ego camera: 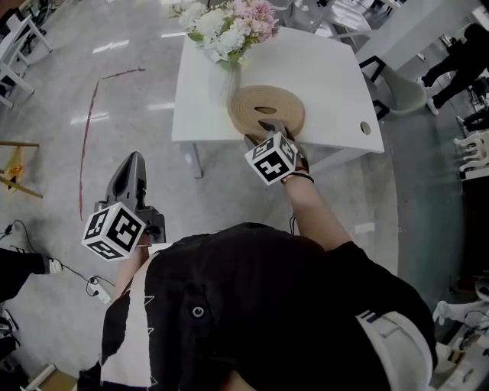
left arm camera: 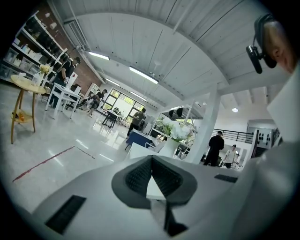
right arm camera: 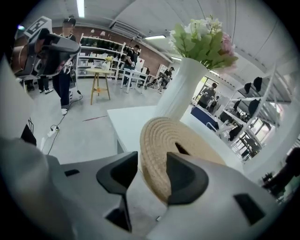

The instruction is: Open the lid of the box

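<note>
R gripper [right arm camera: 152, 171] released, jaws wide, straddling near rim of woven box lid [right arm camera: 161, 140]; pads not clamped on it. Lid flat on white table [ego camera: 321, 76], near front edge, just beside white vase [ego camera: 229, 76] w/ flowers [ego camera: 225, 23]. L gripper [left arm camera: 152, 161] clenched, empty, held over floor, well apart from table.

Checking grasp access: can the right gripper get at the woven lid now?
Likely yes: the right gripper has its open jaws astride the near rim of the woven lid, with nothing in between; the vase stands clear behind.
</note>
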The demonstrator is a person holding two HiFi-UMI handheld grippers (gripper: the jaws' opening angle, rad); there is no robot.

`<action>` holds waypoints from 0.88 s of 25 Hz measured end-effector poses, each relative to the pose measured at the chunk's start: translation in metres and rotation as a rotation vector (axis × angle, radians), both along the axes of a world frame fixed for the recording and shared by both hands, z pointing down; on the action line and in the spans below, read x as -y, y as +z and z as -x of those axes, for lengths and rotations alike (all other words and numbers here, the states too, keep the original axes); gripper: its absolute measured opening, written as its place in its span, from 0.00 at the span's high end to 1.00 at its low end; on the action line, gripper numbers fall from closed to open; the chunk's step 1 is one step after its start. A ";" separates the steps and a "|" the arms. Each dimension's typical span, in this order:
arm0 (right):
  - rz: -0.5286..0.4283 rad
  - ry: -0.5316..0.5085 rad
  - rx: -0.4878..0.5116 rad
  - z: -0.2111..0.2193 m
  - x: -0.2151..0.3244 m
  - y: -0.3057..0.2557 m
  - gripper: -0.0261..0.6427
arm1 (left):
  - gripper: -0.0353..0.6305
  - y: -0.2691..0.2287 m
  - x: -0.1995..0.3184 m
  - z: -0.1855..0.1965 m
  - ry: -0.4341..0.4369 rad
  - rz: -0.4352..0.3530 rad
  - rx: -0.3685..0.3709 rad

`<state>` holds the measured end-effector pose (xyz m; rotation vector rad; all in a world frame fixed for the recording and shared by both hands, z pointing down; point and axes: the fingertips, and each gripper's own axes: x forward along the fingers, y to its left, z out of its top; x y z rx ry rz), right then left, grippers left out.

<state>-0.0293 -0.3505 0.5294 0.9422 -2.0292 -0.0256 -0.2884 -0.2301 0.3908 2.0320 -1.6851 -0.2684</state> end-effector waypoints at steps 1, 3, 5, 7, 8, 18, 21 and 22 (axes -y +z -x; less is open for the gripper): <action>-0.015 0.002 -0.007 -0.001 0.001 0.001 0.68 | 0.93 0.001 0.001 0.000 0.001 0.001 -0.002; -0.047 0.002 -0.031 -0.002 0.002 0.003 0.71 | 0.93 0.002 0.003 -0.002 0.005 0.003 -0.008; -0.065 0.010 -0.042 -0.002 0.003 0.005 0.70 | 0.93 0.003 0.004 -0.003 0.010 0.002 -0.012; -0.078 0.018 -0.055 -0.003 0.003 0.005 0.71 | 0.93 0.003 0.004 -0.004 0.015 0.001 -0.015; -0.083 0.020 -0.062 -0.003 0.003 0.005 0.72 | 0.93 0.003 0.005 -0.005 0.018 0.001 -0.015; -0.014 0.054 -0.006 -0.004 0.000 -0.005 0.73 | 0.93 0.005 0.001 -0.003 0.025 0.005 -0.020; 0.002 0.055 0.004 -0.004 0.000 -0.006 0.73 | 0.93 0.006 0.000 -0.001 0.025 0.005 -0.020; 0.006 0.057 0.007 -0.004 -0.001 -0.007 0.73 | 0.93 0.006 0.000 0.000 0.024 0.005 -0.021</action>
